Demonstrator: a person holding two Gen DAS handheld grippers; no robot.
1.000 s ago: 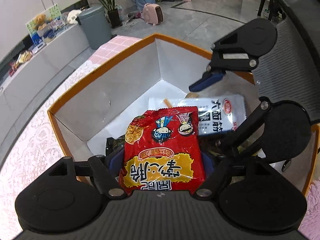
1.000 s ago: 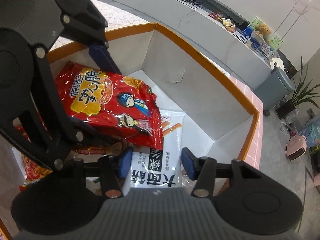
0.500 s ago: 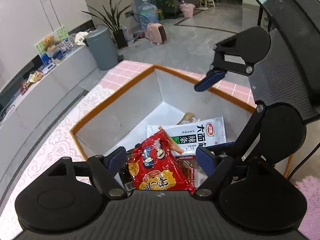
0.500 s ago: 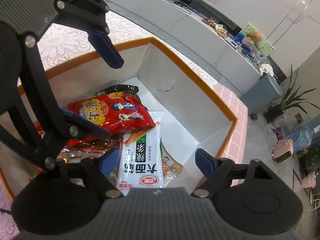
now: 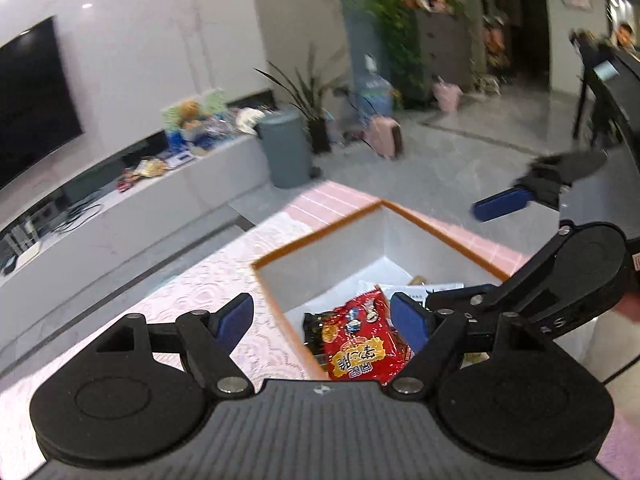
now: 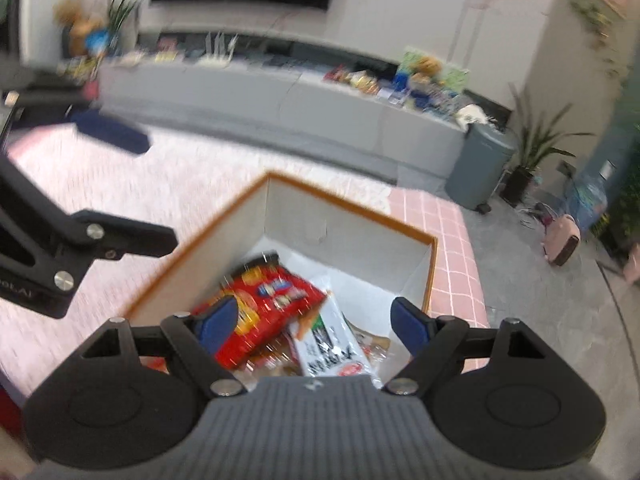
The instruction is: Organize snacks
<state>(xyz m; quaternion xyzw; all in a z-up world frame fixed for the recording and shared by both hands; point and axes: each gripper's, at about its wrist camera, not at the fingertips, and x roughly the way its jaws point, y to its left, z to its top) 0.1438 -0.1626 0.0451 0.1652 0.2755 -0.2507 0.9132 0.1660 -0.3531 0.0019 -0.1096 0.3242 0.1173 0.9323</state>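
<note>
A red snack bag (image 5: 362, 340) lies inside the orange-rimmed white box (image 5: 316, 256), on top of other packets. A white noodle packet (image 6: 332, 344) lies beside the red bag (image 6: 268, 304) in the box (image 6: 360, 236). My left gripper (image 5: 320, 318) is open and empty, raised above the box's near left corner. My right gripper (image 6: 310, 324) is open and empty, raised above the box's near edge. Each gripper shows in the other's view: the right one (image 5: 520, 240) and the left one (image 6: 80, 188).
The box stands on a table with a pink lace cloth (image 5: 192, 300) and pink tiles (image 6: 452, 256). A grey low cabinet (image 6: 320, 108) with small items, a grey bin (image 5: 284, 148) and plants stand beyond. Both views are motion-blurred.
The left gripper let go of the red bag, which now lies in the box. Both grippers opened wider and lifted up and back from the box.
</note>
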